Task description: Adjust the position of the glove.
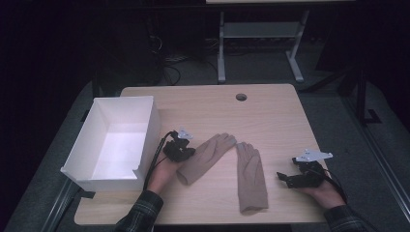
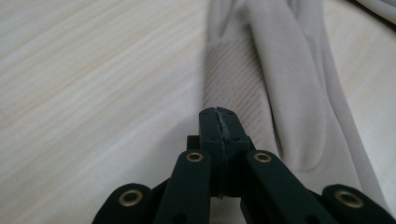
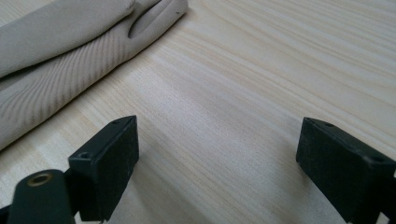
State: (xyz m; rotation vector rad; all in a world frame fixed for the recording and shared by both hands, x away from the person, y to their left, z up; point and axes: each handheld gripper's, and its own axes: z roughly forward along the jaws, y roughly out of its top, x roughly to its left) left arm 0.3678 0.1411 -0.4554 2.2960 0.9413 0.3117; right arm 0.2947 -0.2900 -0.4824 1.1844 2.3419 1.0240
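A: Where are the gloves?

B: 2 beige gloves lie flat on the wooden table (image 1: pixel 270 116). The left glove (image 1: pixel 205 157) slants, its fingers pointing up and right; the right glove (image 1: pixel 251 176) lies nearly straight, cuff toward the person. Their fingertips almost meet.

A: And the left gripper (image 2: pixel 218 114)?

B: Its jaws are pressed together with nothing visible between them, and the tips sit at the ribbed edge of the left glove. I cannot tell whether they touch the cloth.

A: The right gripper (image 3: pixel 217 154)?

B: Its jaws stand wide apart over bare wood, holding nothing, with the right glove off to one side.

A: Anything else?

B: A white box (image 1: pixel 116 140) stands at the table's left edge, just beside the left hand (image 1: pixel 162 174).
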